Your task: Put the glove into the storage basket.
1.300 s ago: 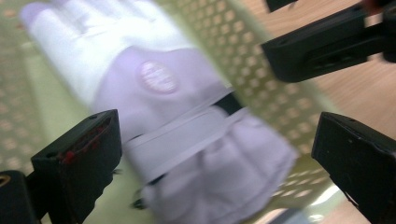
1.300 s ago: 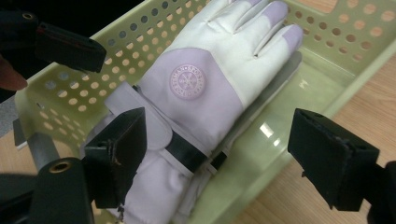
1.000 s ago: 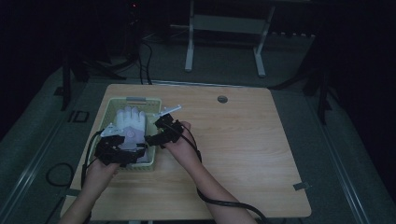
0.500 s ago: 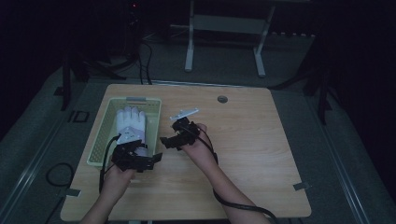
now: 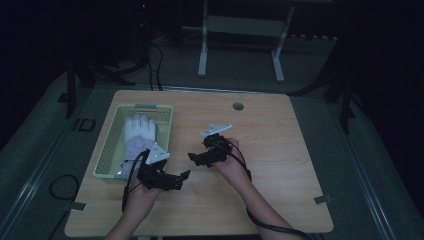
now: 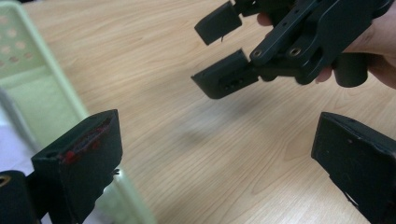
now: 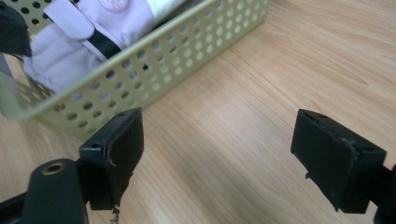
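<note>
A white glove [image 5: 140,133] lies flat in the pale green perforated basket [image 5: 111,150] at the table's left. In the right gripper view the glove [image 7: 93,28] shows over the basket wall [image 7: 159,60]. My left gripper [image 5: 183,176] hovers just right of the basket's near corner, open and empty, its jaws [image 6: 215,158] wide over bare wood. My right gripper [image 5: 194,159] is a little farther right, pointing back at the basket, open with nothing between its fingers [image 7: 224,154]. In the left gripper view the right gripper [image 6: 224,56] hangs close ahead.
The wooden table [image 5: 285,150] has a small round grommet [image 5: 238,106] near its far edge. Bare wood stretches right of both hands. A desk frame [image 5: 240,35] stands on the dark floor beyond. Cables trail from the grippers off the near edge.
Both grippers have drawn back out of the basket, away from the glove, and moved right over bare table. The glove stays in the basket.
</note>
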`<state>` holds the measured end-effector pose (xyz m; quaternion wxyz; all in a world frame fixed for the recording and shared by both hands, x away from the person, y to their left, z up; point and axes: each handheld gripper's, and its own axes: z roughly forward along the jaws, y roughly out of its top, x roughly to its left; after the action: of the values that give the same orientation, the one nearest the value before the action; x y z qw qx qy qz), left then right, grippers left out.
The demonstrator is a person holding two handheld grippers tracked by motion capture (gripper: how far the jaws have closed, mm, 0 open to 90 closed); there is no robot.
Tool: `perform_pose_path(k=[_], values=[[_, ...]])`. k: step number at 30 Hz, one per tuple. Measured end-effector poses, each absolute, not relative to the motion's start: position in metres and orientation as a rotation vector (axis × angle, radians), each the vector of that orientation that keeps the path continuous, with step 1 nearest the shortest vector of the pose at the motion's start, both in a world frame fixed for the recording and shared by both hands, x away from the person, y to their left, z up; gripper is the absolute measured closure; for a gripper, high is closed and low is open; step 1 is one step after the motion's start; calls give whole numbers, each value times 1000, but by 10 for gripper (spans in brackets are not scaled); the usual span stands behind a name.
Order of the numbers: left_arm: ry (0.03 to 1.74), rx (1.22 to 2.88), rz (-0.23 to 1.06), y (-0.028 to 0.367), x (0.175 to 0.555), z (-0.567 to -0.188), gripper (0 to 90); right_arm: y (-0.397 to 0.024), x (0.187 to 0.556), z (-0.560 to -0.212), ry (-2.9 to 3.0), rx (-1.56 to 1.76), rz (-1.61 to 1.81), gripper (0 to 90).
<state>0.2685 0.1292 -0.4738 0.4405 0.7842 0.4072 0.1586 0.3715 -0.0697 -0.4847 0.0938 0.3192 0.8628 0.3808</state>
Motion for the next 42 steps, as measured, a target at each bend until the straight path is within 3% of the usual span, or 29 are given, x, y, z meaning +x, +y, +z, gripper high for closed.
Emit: perform_pose_path(k=[5, 13, 42], values=[[938, 1974, 421, 114, 266, -478, 23, -88, 369, -493, 2549, 967, 1123, 167], [859, 2023, 332, 92, 267, -494, 23, -110, 364, -505, 2540, 985, 1116, 163], [778, 2076, 196, 44, 268, -539, 23, -171, 349, -541, 2475, 1086, 1110, 160]])
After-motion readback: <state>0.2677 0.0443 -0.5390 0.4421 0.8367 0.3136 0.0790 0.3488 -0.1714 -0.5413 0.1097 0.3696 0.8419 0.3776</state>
